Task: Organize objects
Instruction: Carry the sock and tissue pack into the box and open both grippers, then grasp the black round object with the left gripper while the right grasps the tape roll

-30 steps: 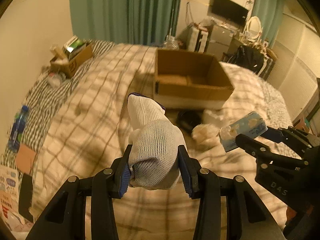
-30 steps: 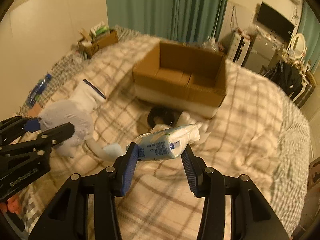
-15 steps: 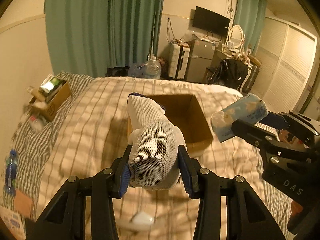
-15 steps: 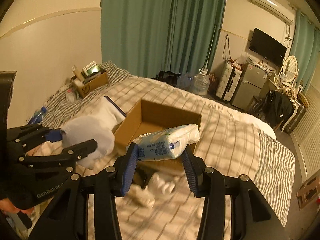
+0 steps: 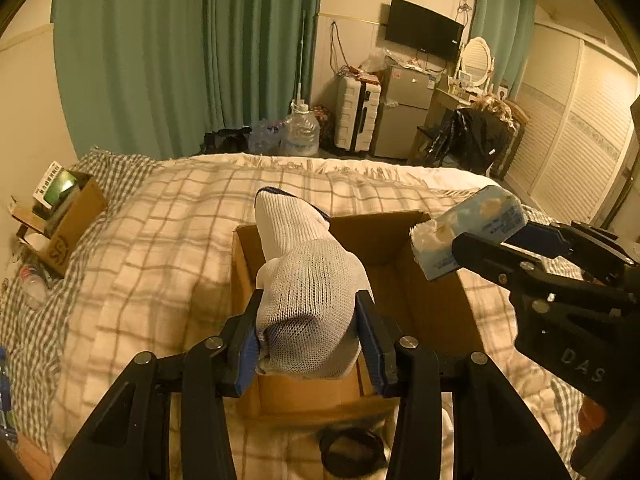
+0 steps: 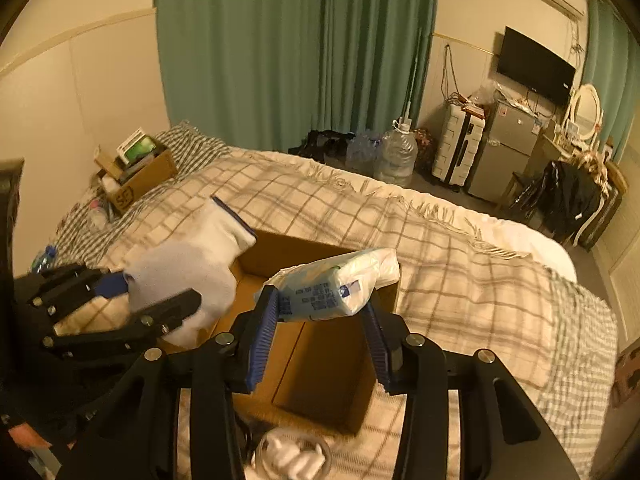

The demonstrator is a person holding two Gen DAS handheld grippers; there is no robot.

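**Both claws hanging over the open cardboard box, each with a load**

A bed with a cream plaid blanket (image 5: 160, 240) is filling the middle of a dim, warm-lit bedroom, and the open cardboard box (image 5: 436, 312) is sitting on that blanket. Beyond the box, green curtains (image 5: 180, 60) are hanging along the far wall, with a large water jug (image 5: 300, 134), a white suitcase (image 5: 357, 114) and a wall television (image 5: 424, 29) further round to the right. Left of the box, a smaller carton (image 5: 66, 222) full of oddments is resting at the striped edge of the bed. On the near side of the box, a dark ring-shaped item (image 5: 350, 446) is lying on the blanket.

The left gripper (image 5: 308, 336) is grasping a white knitted glove (image 5: 308, 292) above the box's near-left corner; its jaws are easing apart, though the pads are still touching the glove's sides. The glove's long axis is running away from the camera, its blue-trimmed cuff pointing up and toward the box's far wall.

The right gripper (image 6: 320, 332) is clenching a pale blue tissue pack (image 6: 336, 284) over the box's opening. The pack is lying crosswise between the fingers, tilted, its right end raised and its crumpled white end pointing to the right of the box.
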